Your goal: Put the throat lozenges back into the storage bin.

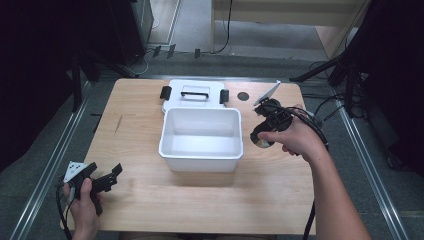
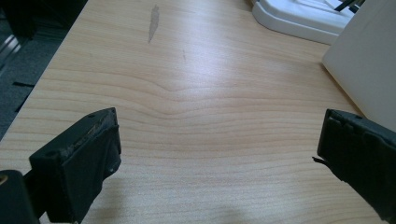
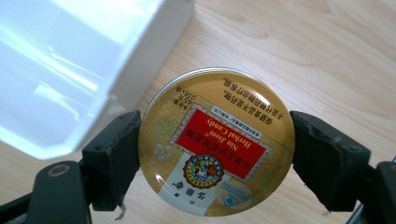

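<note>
My right gripper point(image 1: 261, 136) is shut on a round gold candy tin point(image 3: 217, 140) with a red label. It holds the tin by its rim, face up, above the table just right of the white plastic bin point(image 1: 201, 150). In the right gripper view both pads point(image 3: 116, 154) press on the tin's sides, and the bin's corner point(image 3: 70, 70) lies at the upper left. The bin's inside looks bare. My left gripper point(image 1: 112, 175) rests near the table's front left corner. Its jaws are open with nothing but bare wood between them point(image 2: 219, 144).
The bin's white lid point(image 1: 195, 95) with black latches and handle lies flat behind the bin. A small dark disc point(image 1: 243, 96) sits on the table at the back right. The wooden tabletop point(image 1: 150, 200) is bordered by grey floor and metal rails.
</note>
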Tool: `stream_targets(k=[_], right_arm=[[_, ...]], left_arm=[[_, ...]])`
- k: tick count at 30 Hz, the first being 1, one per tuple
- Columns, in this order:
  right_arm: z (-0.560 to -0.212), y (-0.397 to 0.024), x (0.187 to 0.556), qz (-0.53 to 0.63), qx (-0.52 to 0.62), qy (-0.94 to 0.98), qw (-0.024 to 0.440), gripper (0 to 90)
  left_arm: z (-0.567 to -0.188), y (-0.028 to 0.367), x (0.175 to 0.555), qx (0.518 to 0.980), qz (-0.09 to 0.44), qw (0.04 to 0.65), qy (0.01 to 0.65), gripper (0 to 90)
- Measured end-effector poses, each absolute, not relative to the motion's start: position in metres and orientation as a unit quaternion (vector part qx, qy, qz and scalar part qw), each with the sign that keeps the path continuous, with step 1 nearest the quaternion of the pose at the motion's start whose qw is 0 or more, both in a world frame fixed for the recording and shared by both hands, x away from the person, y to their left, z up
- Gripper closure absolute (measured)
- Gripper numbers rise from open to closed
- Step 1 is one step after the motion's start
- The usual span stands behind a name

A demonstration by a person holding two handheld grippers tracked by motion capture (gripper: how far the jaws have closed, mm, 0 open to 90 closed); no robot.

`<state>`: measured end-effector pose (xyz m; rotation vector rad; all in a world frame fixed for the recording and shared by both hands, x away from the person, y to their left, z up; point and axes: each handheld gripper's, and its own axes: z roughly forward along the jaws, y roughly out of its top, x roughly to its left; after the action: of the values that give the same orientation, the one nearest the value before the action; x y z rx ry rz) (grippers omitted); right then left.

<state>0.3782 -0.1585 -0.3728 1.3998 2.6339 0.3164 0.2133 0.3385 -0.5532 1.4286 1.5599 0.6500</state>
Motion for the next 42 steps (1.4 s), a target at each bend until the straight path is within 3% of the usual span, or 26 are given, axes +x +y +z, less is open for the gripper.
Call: stream_targets(k=[17,25,42], right_arm=[[-0.349,-0.116,0.38,0.126,0.406,0.901,0.082,20.9],[-0.353,-0.096,0.376,0.143,0.293,0.94,0.1,20.8],[-0.37,-0.07,0.375,0.141,0.193,0.967,0.093,20.8]], left_arm=[[-0.553,0.339,0.214,0.576,0.259,0.452,0.631,0.0],[-0.554,0.339,0.214,0.575,0.258,0.452,0.631,0.0],[-0.554,0.34,0.214,0.576,0.257,0.453,0.63,0.0]])
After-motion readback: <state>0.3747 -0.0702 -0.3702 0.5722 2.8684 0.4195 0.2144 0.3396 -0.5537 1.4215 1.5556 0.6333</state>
